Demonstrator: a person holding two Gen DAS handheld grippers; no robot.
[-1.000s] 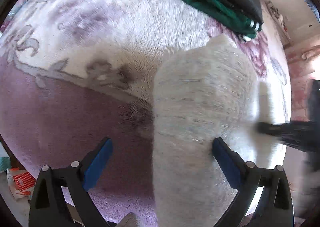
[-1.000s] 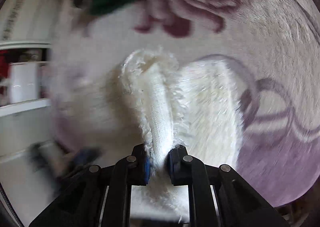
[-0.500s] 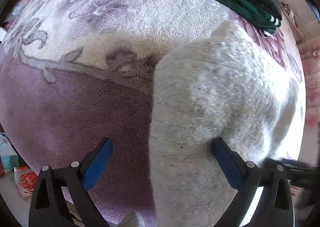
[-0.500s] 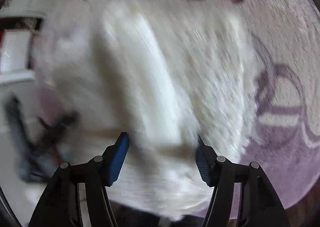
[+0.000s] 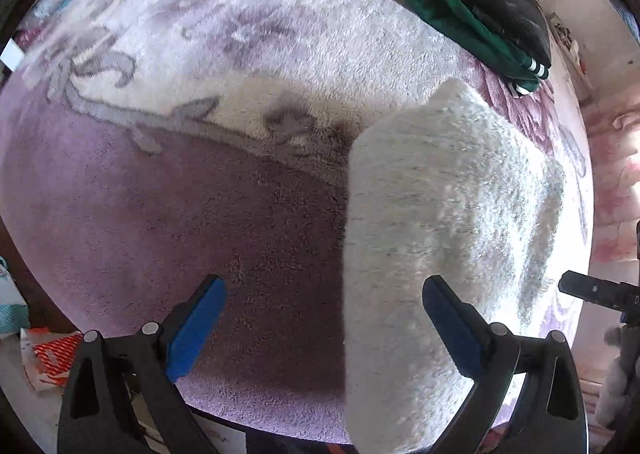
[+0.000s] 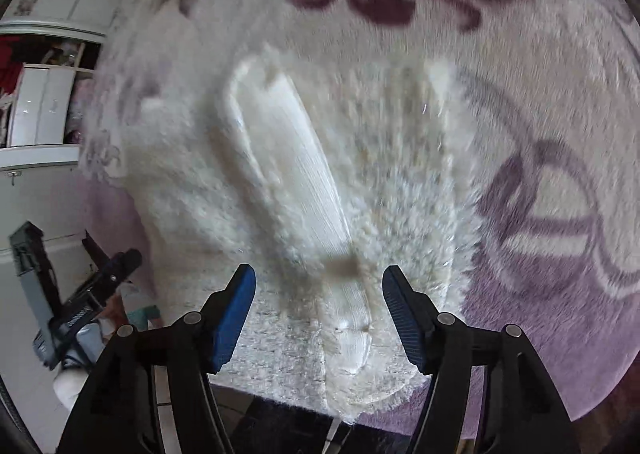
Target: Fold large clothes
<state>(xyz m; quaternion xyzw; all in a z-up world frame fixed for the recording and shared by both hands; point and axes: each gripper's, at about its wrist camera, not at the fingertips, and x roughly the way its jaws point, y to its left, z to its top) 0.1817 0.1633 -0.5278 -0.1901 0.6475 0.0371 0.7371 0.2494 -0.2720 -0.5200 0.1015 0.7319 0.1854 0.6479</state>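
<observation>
Bright daylight, strongest from right of left wrist view; glare bleaches white fluffy garment (image 5: pixel 452 221) edge. Soft shadow on purple blanket (image 5: pixel 224 213) beside it. Right wrist view motion-blurred, garment (image 6: pixel 320 181) pile smeared. Fisheye bends edges; dark vignette corners

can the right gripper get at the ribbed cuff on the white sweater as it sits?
Probably yes: the right gripper is open, the ribbed cuff lies exposed on the white sweater between its fingers, nothing covering it.
</observation>
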